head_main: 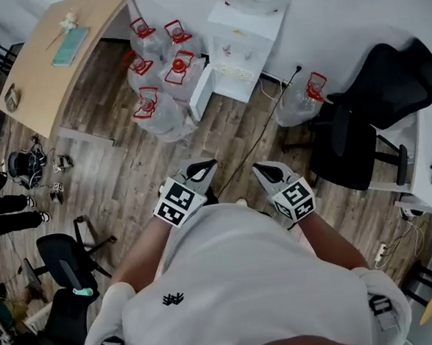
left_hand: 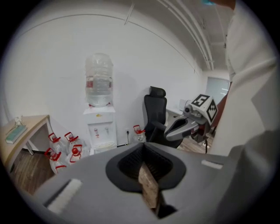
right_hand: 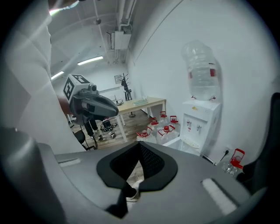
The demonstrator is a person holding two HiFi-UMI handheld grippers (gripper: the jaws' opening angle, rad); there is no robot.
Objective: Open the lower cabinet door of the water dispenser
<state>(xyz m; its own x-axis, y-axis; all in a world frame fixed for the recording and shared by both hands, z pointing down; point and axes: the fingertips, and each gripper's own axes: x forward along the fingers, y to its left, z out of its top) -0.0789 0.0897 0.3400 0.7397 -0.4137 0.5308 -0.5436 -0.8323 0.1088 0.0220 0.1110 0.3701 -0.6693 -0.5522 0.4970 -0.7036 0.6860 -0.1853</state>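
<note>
The white water dispenser (head_main: pixel 244 27) stands against the far wall with a clear bottle on top; it also shows in the left gripper view (left_hand: pixel 100 124) and the right gripper view (right_hand: pixel 199 122). Its lower cabinet door (head_main: pixel 200 92) is swung out to the left. Both grippers hang in the air close to my chest, well back from the dispenser. My left gripper (head_main: pixel 205 166) (left_hand: pixel 143 146) is shut and holds nothing. My right gripper (head_main: pixel 261 170) (right_hand: pixel 140 145) is also shut and empty. Each gripper shows in the other's view, the right (left_hand: pixel 173 131) and the left (right_hand: pixel 109 109).
Several red-capped water jugs (head_main: pixel 157 69) crowd the floor left of the dispenser, and one more jug (head_main: pixel 303 99) stands to its right. A black office chair (head_main: pixel 367 113) is at the right, a wooden desk (head_main: pixel 53 61) at the left. A cable (head_main: pixel 264 128) runs across the wood floor.
</note>
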